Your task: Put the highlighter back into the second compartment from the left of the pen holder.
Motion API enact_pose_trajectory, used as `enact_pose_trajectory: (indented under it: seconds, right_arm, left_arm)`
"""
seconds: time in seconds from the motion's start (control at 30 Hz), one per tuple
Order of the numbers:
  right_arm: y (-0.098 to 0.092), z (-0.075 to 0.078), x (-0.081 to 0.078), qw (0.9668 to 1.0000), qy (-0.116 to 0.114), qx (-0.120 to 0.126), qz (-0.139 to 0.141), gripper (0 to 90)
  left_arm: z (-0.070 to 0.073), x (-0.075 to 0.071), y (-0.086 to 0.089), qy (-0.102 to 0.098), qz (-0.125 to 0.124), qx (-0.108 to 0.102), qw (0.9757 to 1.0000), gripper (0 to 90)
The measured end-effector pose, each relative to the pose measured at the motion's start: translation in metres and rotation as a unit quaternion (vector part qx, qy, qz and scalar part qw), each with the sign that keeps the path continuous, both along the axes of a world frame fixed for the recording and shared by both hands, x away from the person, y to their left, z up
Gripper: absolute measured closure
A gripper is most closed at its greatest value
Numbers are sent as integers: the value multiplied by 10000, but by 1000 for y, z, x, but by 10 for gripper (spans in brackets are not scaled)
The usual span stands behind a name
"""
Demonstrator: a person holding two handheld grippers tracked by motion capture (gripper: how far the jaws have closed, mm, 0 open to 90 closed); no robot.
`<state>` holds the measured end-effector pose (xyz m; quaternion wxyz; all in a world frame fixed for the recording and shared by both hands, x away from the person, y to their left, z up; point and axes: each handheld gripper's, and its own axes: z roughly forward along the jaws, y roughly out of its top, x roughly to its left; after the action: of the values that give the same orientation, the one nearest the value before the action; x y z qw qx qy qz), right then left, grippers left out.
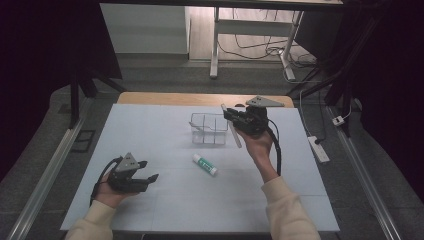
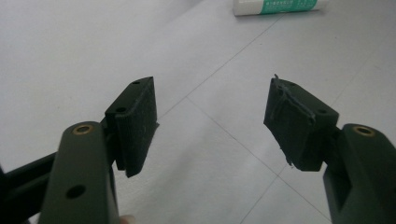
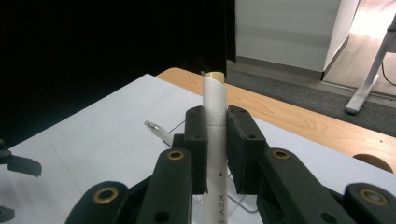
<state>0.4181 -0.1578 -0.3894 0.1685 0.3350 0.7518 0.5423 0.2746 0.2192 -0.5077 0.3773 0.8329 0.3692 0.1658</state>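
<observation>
A: Right gripper?
B: Jaws pinched on a white pen, held beside the clear organizer (far side of the table).
A: Left gripper?
B: Jaws spread, nothing held. A glue stick is seen lying mid-table, between both grippers.

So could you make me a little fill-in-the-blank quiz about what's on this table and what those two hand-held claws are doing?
1. The right gripper is shut on a white ____.
2. The left gripper has its jaws ____, with nothing between them.
3. The glue stick with the green label lies on the table, ____ the clear box.
4. The clear box is split into ____ by inner walls.

Missing words: pen; open; outside; compartments
</observation>
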Motion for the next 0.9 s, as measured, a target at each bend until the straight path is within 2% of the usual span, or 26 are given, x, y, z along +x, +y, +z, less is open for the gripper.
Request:
enact_pose_trajectory:
  seconds: [0.9]
  right_arm:
    - [17,1,18,9999,-33,117,-28,782]
  left_arm:
    - [0,0,0,18,-15,8,10000,346]
